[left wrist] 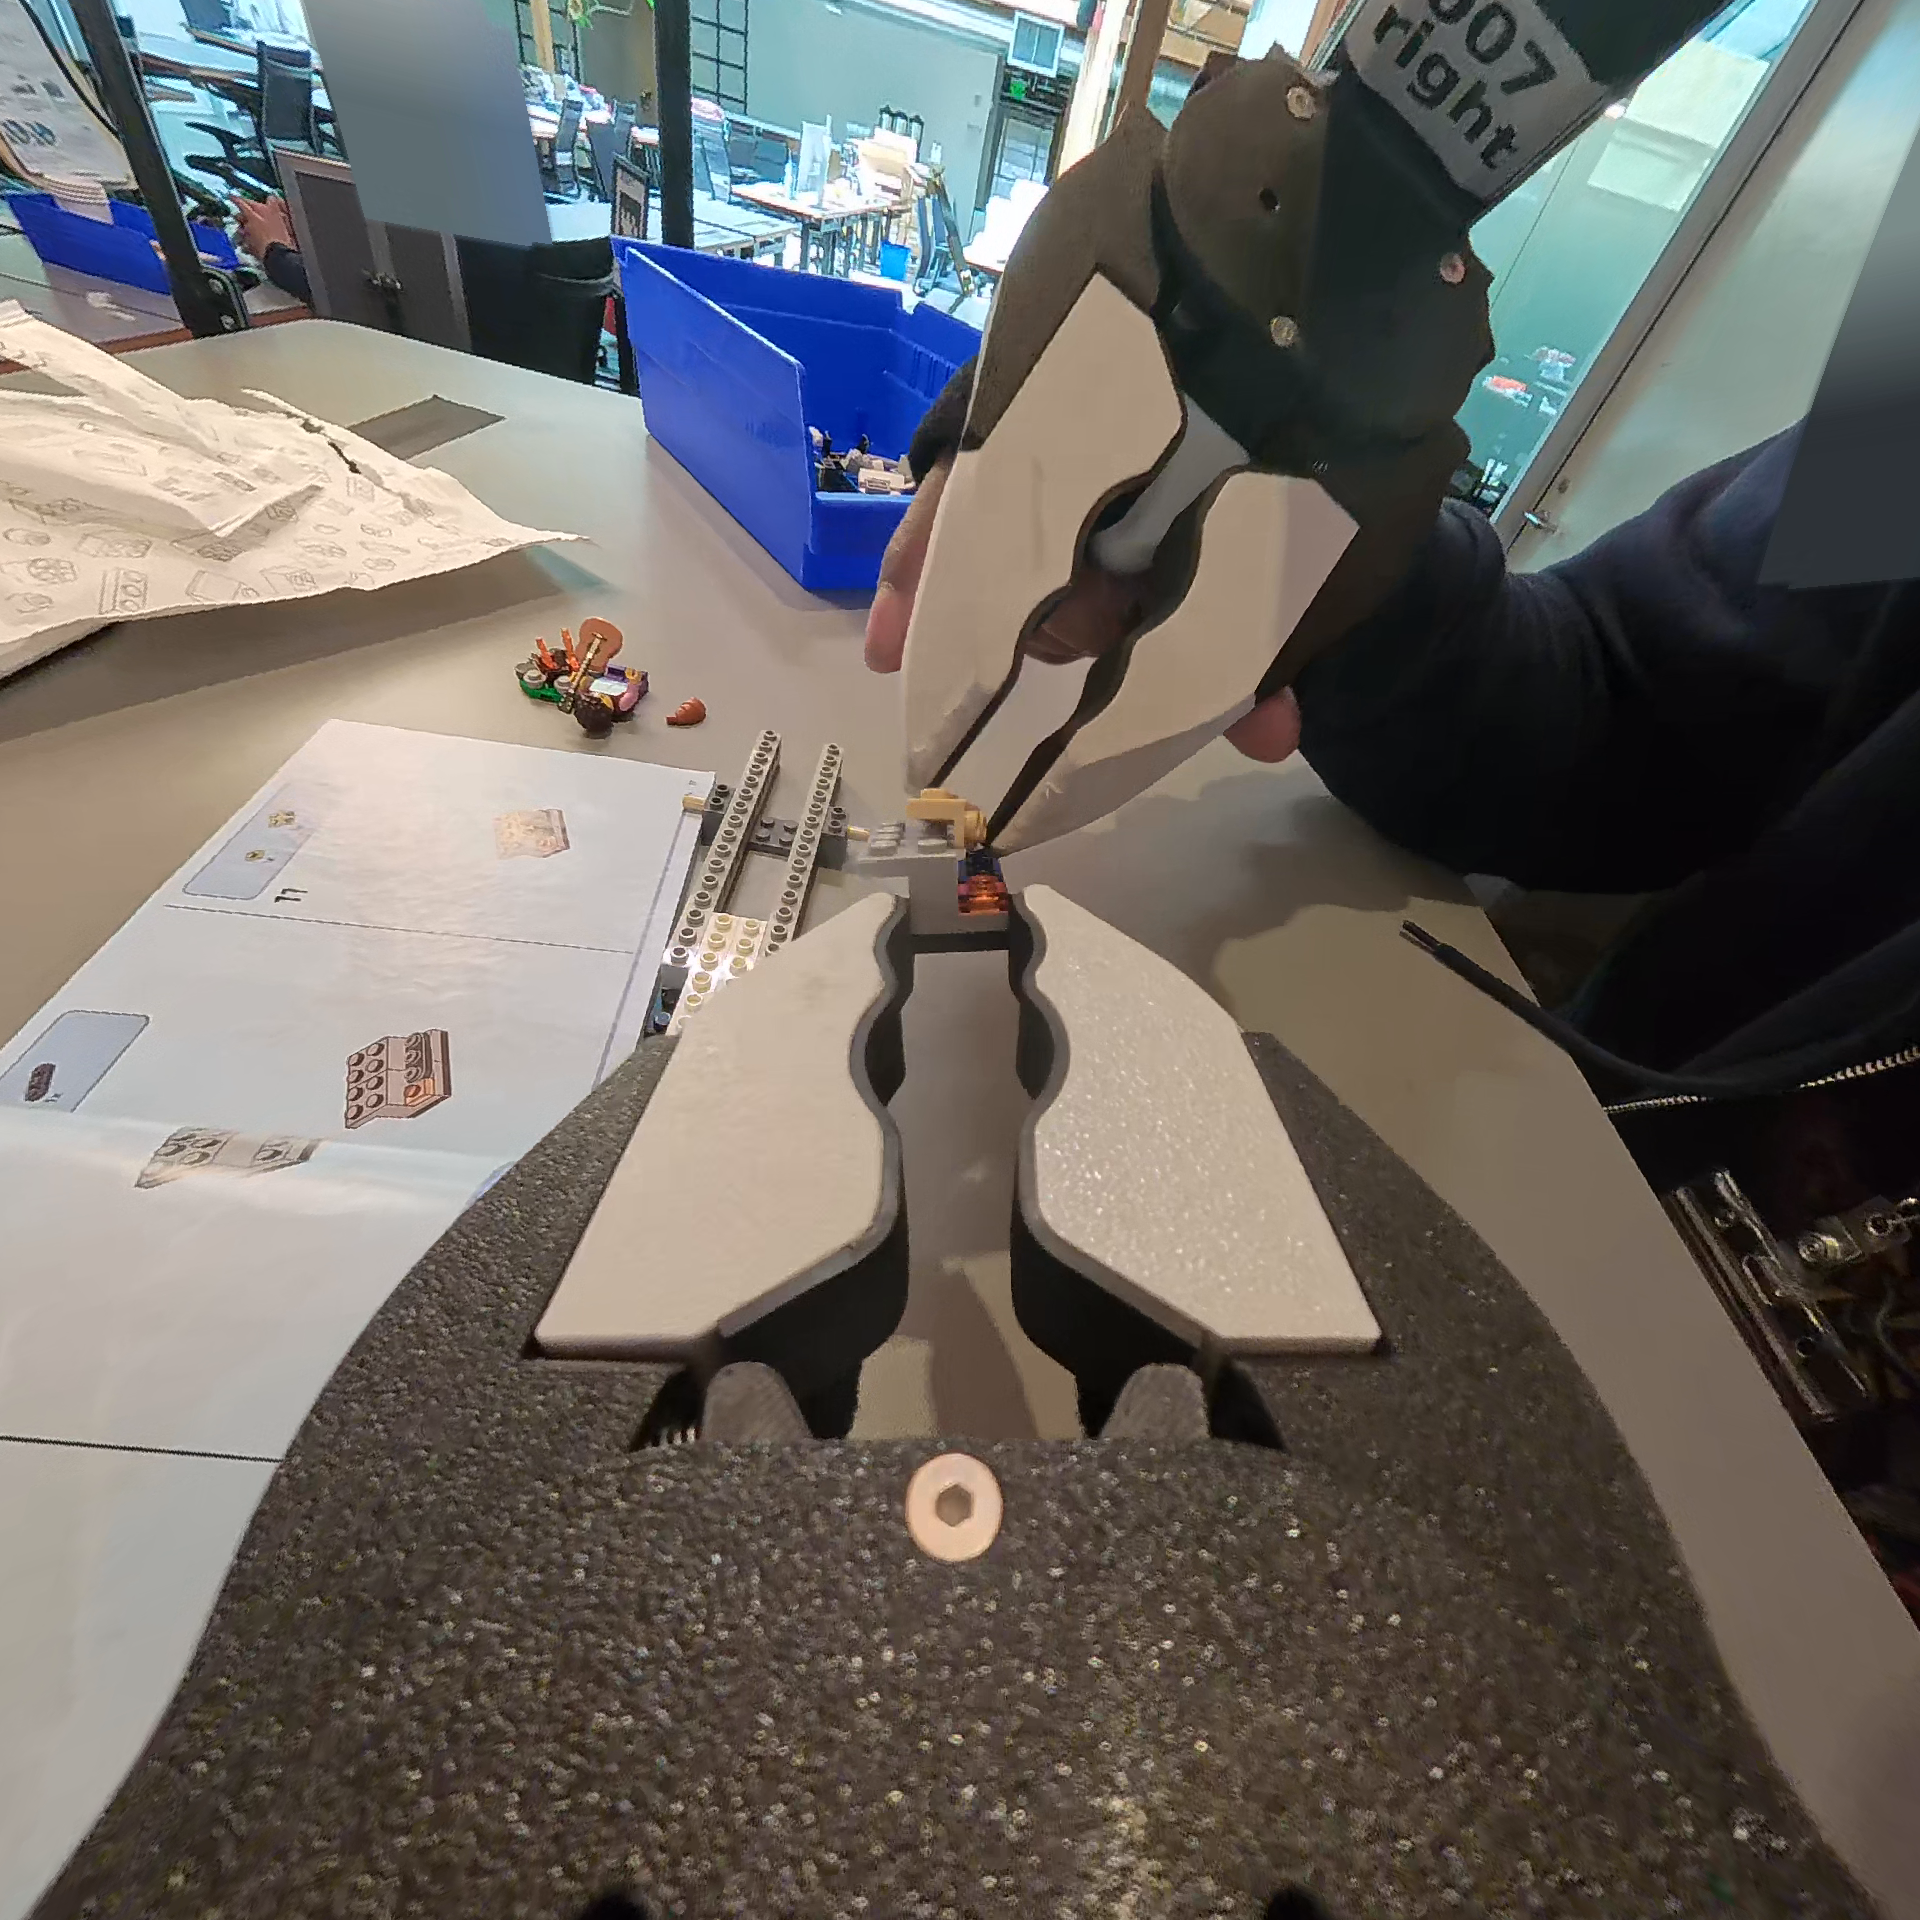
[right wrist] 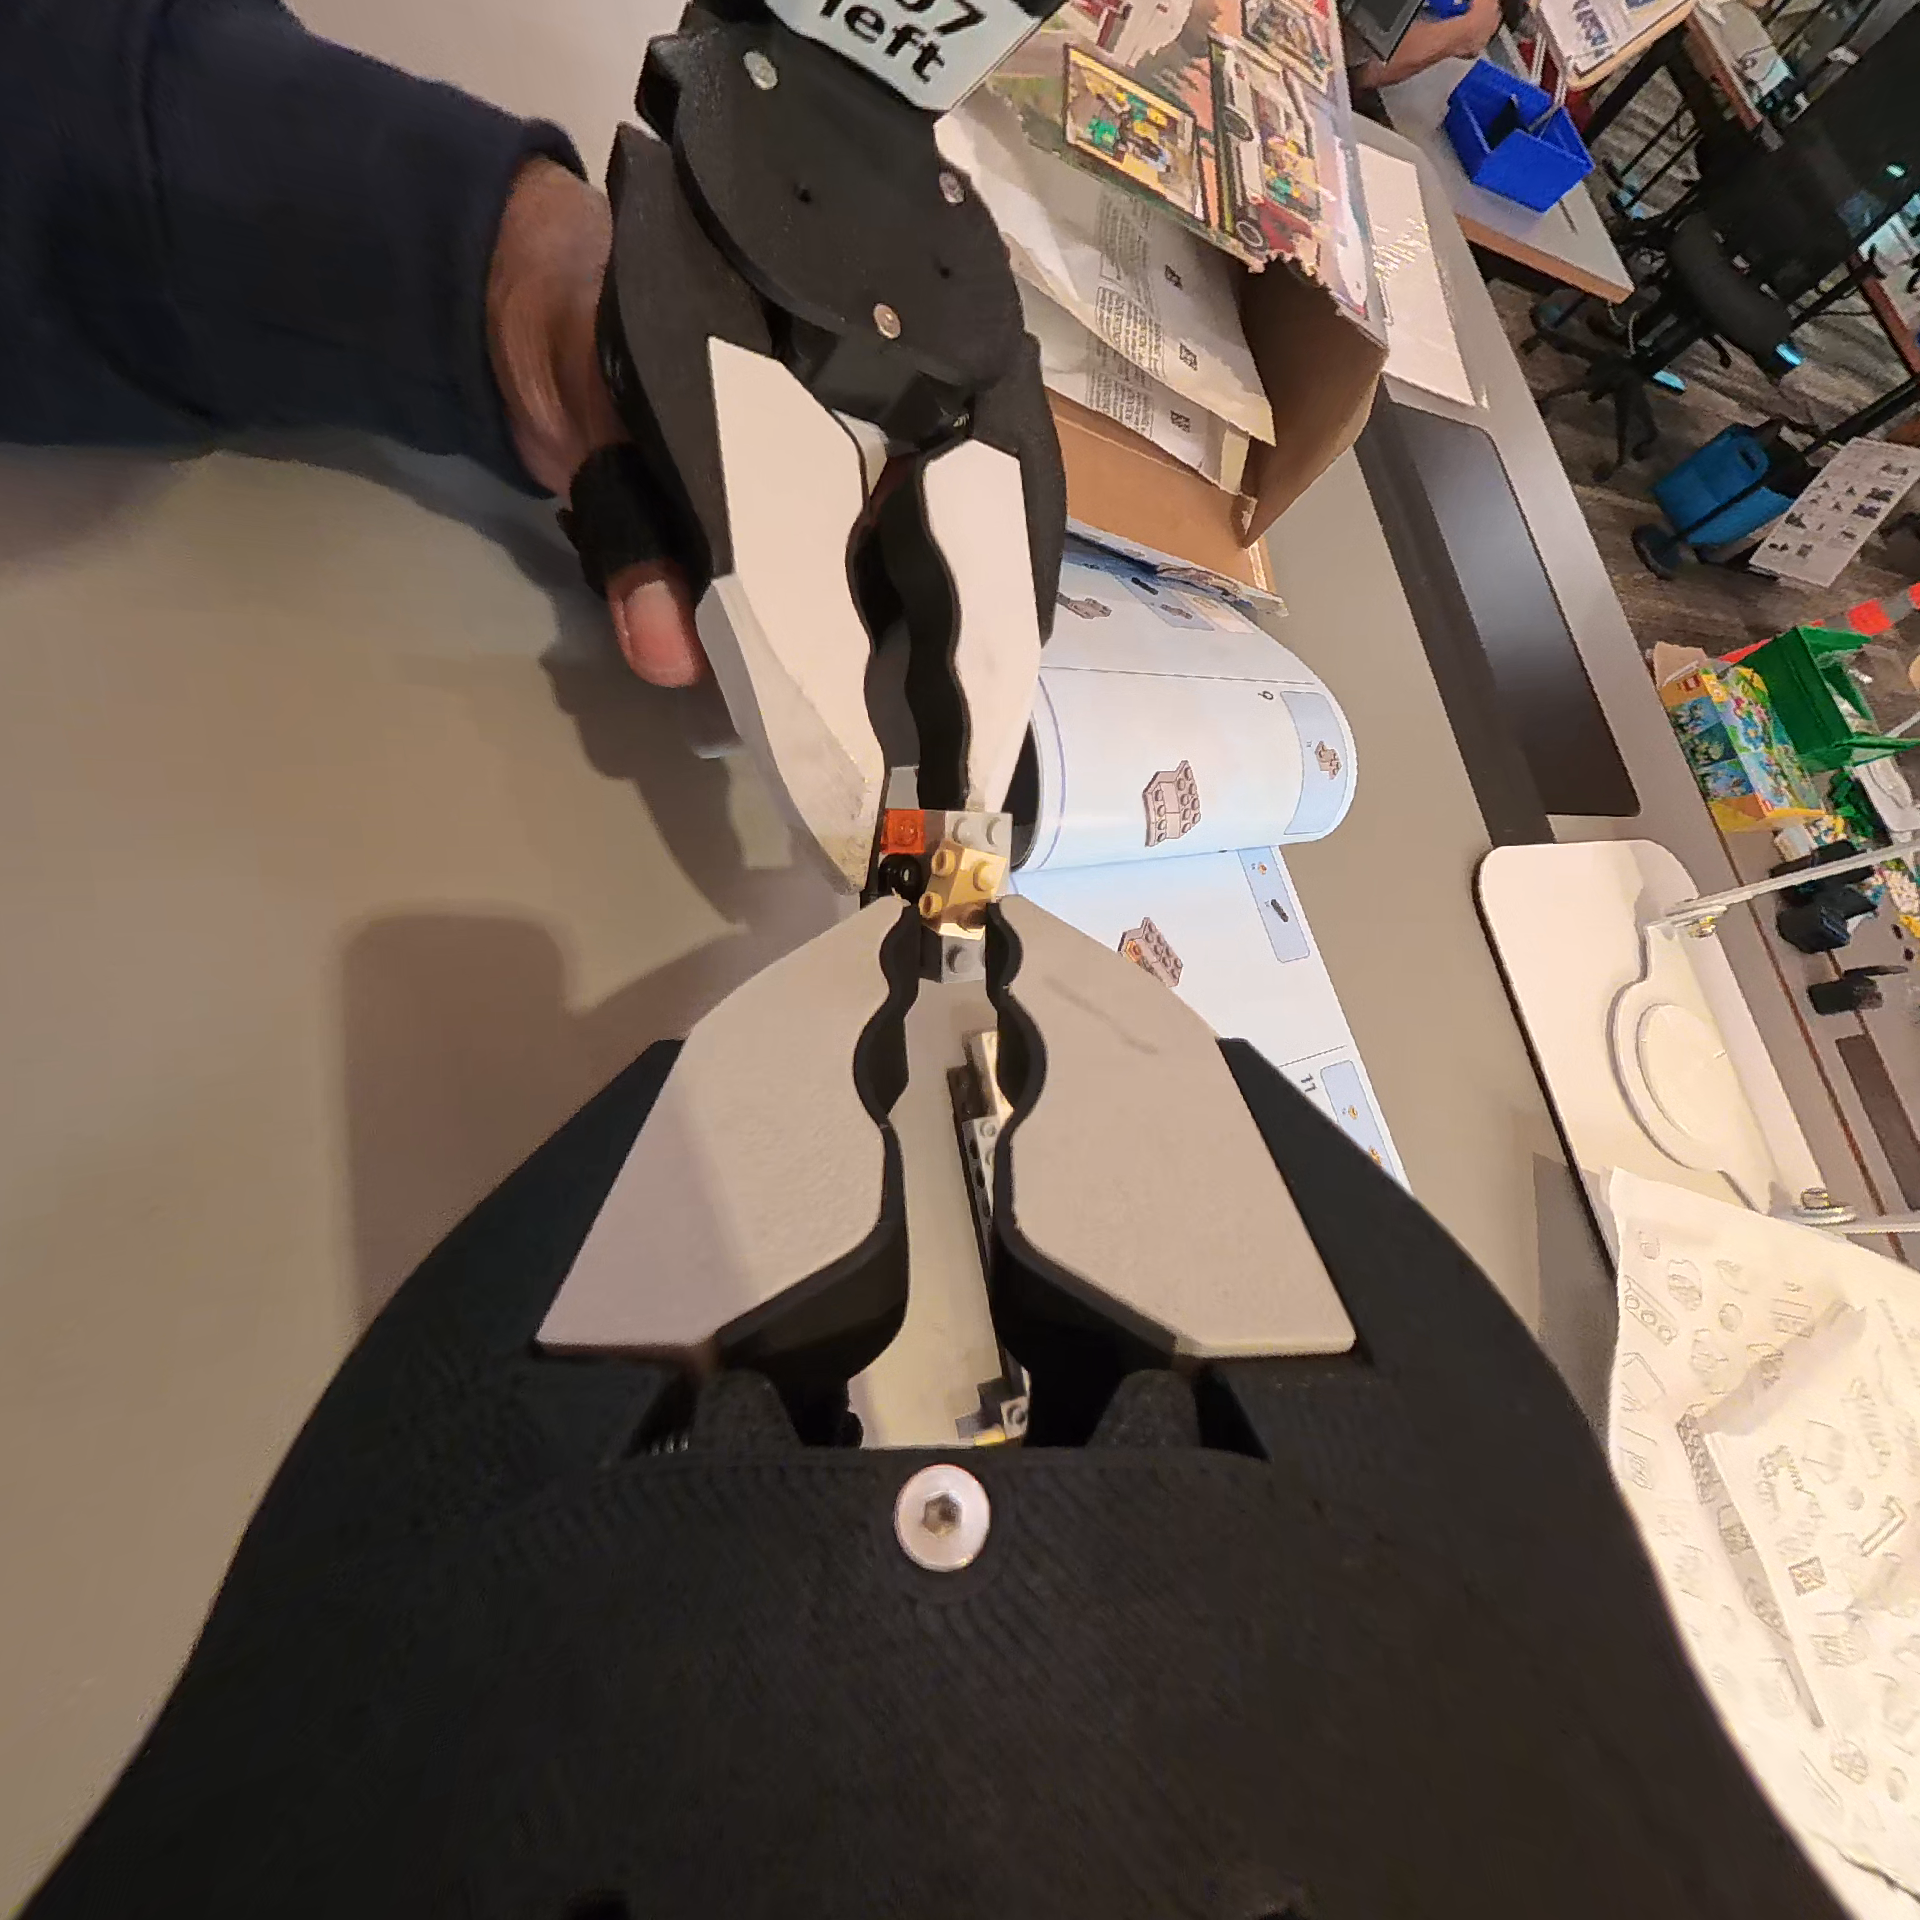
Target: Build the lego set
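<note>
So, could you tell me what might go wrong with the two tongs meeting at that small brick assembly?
1. The tan piece sits skewed on the grey brick assembly; pressed as it lies, it may seat crooked or pop free.
2. The right tongs pinch only its edge, so it could slip out.
3. Both tongs' tips crowd together, so the left tongs could be nudged, shifting the assembly.

Left wrist view: close, looks forward and down across grey table (left wrist: pixel 1195 987) toward blue bin (left wrist: pixel 748 416). Right wrist view: steeper, probably near top-down, facing opposite. Both share small brick assembly (left wrist: pixel 935 862) (right wrist: pixel 951 857) and instruction booklet (left wrist: pixel 364 935) (right wrist: pixel 1195 769).
</note>
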The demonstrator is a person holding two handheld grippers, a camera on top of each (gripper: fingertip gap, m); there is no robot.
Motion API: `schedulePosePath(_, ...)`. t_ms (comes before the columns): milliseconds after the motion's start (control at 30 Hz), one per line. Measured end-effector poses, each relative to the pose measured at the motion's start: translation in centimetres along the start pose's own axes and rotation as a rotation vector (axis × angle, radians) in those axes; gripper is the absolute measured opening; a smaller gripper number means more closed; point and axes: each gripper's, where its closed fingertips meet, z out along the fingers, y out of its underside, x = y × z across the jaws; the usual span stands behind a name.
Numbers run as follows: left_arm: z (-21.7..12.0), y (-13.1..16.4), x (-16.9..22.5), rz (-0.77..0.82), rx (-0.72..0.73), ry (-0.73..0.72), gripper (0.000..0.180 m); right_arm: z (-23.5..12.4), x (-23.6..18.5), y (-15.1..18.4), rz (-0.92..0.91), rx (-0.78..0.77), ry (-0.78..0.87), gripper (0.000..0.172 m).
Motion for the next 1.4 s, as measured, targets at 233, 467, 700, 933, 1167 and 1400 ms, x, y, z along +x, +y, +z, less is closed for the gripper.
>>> schedulePosePath(233, 0.1, 0.2, 0.2, 0.014, -0.014, 0.006, 0.017, 0.0, -0.4, 0.4, -0.028, -0.026, -0.016, 0.012)
schedulePosePath(467, 0.1, 0.1, 0.3, 0.018, -0.01, 0.013, 0.017, -0.1, -0.6, 0.5, -0.033, -0.033, -0.023, 0.012)
schedulePosePath(700, 0.0, -0.2, 0.5, 0.024, 0.017, 0.021, 0.017, -0.2, -0.7, 0.4, -0.028, -0.016, -0.033, 0.012)
schedulePosePath(933, 0.0, -0.4, 0.8, 0.044, 0.028, 0.033, 0.017, -0.3, -0.8, 0.3, -0.037, -0.009, -0.037, 0.012)
schedulePosePath(1167, -0.1, -0.9, 1.0, 0.052, 0.07, 0.04, 0.017, -0.4, -0.8, 0.1, -0.037, 0.013, -0.039, 0.011)
schedulePosePath(1400, -0.2, -1.6, 1.0, 0.035, 0.126, 0.043, 0.017, -0.2, -1.0, 0.1, -0.005, 0.025, -0.062, 0.011)
